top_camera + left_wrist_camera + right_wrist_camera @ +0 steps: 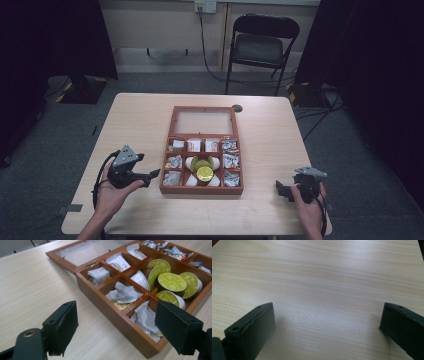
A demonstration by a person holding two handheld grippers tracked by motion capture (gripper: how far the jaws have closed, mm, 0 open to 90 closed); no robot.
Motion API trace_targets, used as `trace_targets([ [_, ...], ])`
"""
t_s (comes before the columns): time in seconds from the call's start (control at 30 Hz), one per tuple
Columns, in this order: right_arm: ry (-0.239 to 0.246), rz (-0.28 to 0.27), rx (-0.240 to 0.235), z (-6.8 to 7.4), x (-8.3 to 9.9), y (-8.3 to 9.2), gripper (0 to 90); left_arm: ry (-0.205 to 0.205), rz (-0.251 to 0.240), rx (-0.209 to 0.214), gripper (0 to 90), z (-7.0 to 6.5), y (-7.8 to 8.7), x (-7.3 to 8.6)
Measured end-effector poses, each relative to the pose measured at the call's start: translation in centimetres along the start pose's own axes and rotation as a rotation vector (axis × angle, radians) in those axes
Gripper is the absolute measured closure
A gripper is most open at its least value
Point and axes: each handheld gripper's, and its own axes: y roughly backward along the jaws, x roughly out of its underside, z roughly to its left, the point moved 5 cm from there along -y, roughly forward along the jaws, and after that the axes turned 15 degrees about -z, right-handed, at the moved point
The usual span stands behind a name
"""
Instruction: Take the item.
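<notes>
High view: wooden box lies open on worktop.
Left gripper: fingers apart, empty, beside box; aim squarely over one sachet.
Right gripper: fingers apart, empty, right of box.

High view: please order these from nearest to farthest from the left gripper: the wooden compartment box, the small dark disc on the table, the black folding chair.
1. Wooden compartment box, just right of the left gripper.
2. Small dark disc, beyond the box's open glass lid.
3. Black folding chair, behind the table.
</notes>
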Motion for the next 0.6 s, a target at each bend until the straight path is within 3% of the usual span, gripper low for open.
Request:
trace_targets([
  [0.6, 0.0, 0.0, 0.0, 0.0, 0.0, 0.0, 0.0, -0.002, 0.017, 0.055, 19.5, -1.5, -2.5, -1.2],
])
